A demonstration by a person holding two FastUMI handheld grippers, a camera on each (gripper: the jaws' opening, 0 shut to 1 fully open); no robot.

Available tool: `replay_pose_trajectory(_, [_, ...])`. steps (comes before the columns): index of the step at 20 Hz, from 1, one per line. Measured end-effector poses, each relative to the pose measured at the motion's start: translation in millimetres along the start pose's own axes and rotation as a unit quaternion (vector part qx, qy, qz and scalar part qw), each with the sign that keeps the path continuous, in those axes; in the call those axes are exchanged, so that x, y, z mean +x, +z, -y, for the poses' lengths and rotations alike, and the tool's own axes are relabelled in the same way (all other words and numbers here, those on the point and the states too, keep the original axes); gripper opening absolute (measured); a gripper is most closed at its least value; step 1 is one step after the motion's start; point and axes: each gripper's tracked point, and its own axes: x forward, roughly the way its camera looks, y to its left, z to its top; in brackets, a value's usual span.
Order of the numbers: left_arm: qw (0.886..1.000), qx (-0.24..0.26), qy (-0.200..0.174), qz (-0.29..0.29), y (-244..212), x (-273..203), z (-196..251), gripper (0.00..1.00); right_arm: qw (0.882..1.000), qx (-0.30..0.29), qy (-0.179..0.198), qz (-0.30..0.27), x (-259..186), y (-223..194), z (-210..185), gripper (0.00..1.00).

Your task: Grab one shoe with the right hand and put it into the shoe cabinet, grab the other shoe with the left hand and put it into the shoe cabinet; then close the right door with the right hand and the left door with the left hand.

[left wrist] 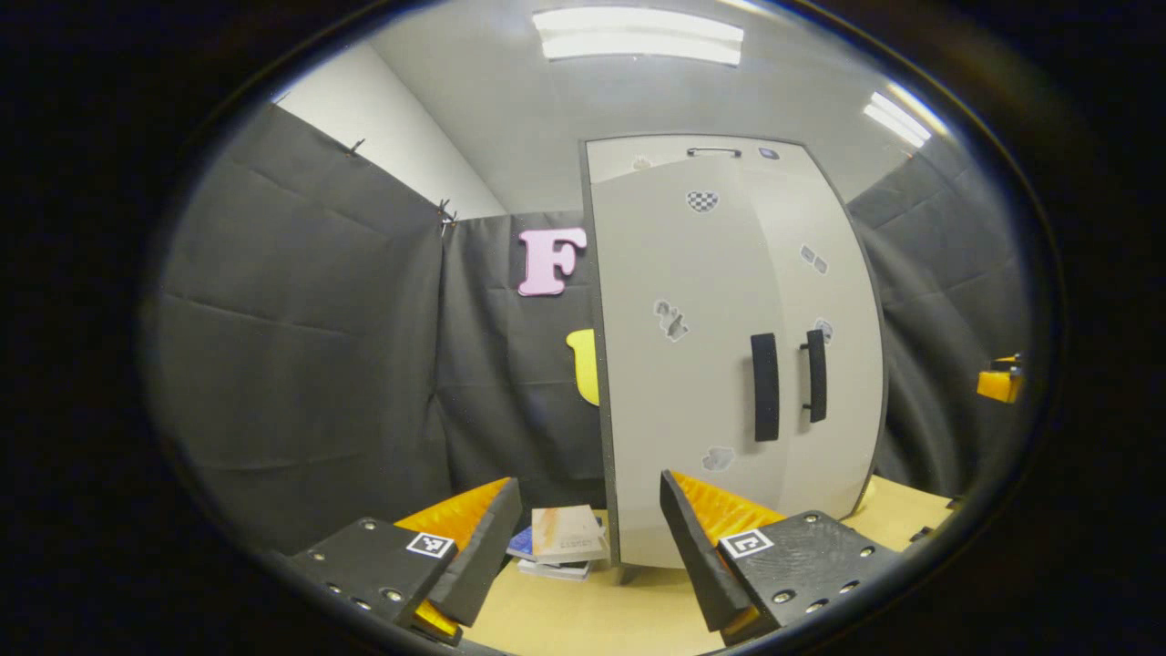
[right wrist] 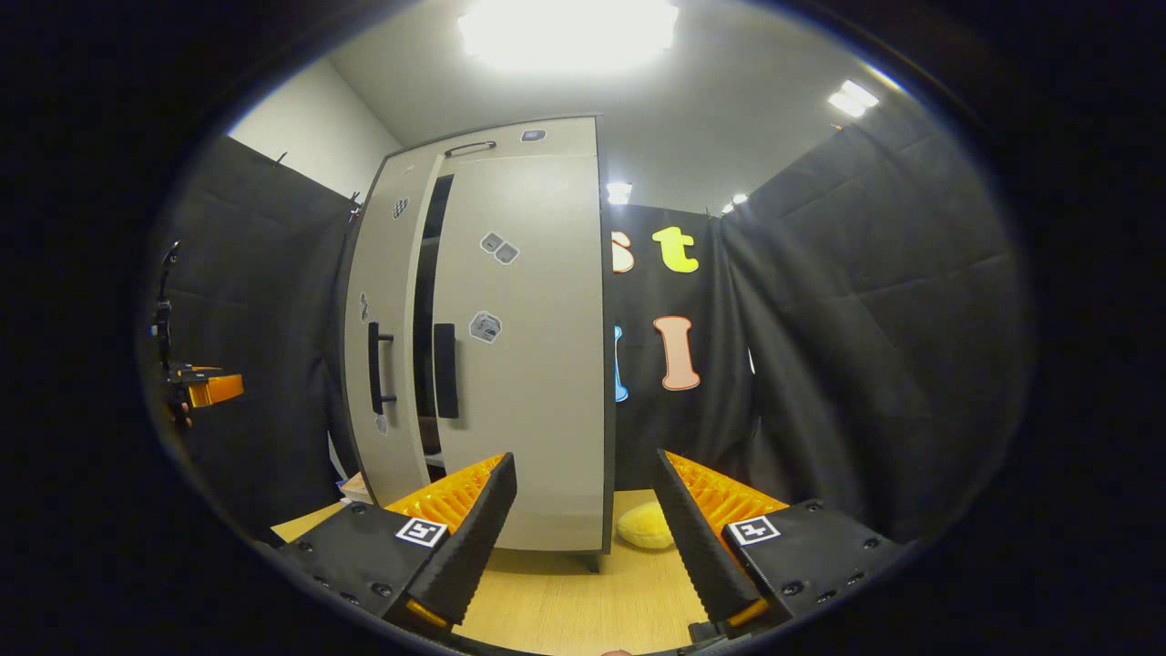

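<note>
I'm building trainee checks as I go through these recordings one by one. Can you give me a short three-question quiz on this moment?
1. True or false: the left gripper holds a shoe.
2. In the right gripper view, what shows between the two black-handled doors of the tall light grey shoe cabinet? A) a dark gap B) a shoe sticking out C) a hand
3. Fill in: in the left gripper view, a small stack of ____ lies on the light wooden tabletop beside the cabinet.

Key: 1 false, its fingers stand apart with nothing between them. 2 A. 3 books.
</note>
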Motion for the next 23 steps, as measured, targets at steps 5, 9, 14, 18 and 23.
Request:
replay_pose_trajectory(5, [1.0,-0.005,0.012,-0.013,-3,2,-2,0.93,1.0,-0.002,-0.012,-0.003,-6,-2,12,0.96])
replay_pose_trajectory(9, [0.999,-0.015,0.022,-0.026,-8,3,-5,0.93,1.0,-0.003,-0.02,0.005,-9,1,18,0.96])
replay_pose_trajectory(14, [0.999,-0.008,0.04,-0.017,-7,4,-12,0.93,1.0,-0.003,-0.026,0.017,-10,8,17,0.96])
replay_pose_trajectory(18, [0.998,0.009,0.055,-0.002,2,-16,-29,0.9,1.0,-0.006,-0.02,0.022,-9,10,10,0.96])
replay_pose_trajectory(23, [0.999,-0.005,0.046,0.003,4,-21,-29,1.0,0.999,-0.018,-0.016,0.026,-9,11,2,0.96])
